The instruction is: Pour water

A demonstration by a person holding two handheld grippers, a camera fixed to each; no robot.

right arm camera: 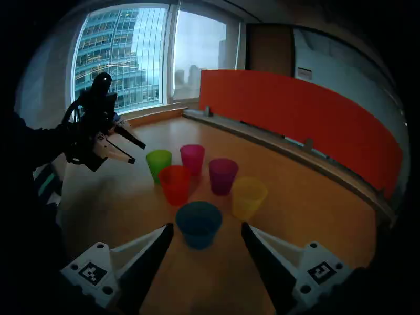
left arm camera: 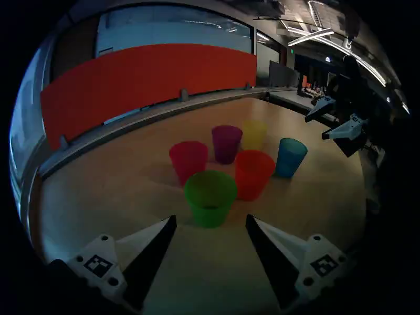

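Orange panel [left arm camera: 147,79] and tall windows [right arm camera: 121,63] back a wooden bench [left arm camera: 105,194] carrying six plastic cups in a close cluster, all upright. From left to right in the left gripper view they are the pink cup [left arm camera: 189,160], green cup [left arm camera: 210,197], purple cup [left arm camera: 227,143], red cup [left arm camera: 253,173], yellow cup [left arm camera: 254,134] and blue cup [left arm camera: 291,156].

The green and blue cups, nearest the cameras, look dry inside. I cannot tell whether the other four hold any water.

The left claw [left arm camera: 210,218] gapes wide and holds nothing, with the green cup just ahead of its fingertips. The right claw [right arm camera: 206,226] is equally wide and empty, and the blue cup sits just ahead of it.

By my reading the pouring has not begun, since no cup is gripped, lifted or tilted. What is left is everything: closing on a cup, raising it, and tipping it over a neighbour.
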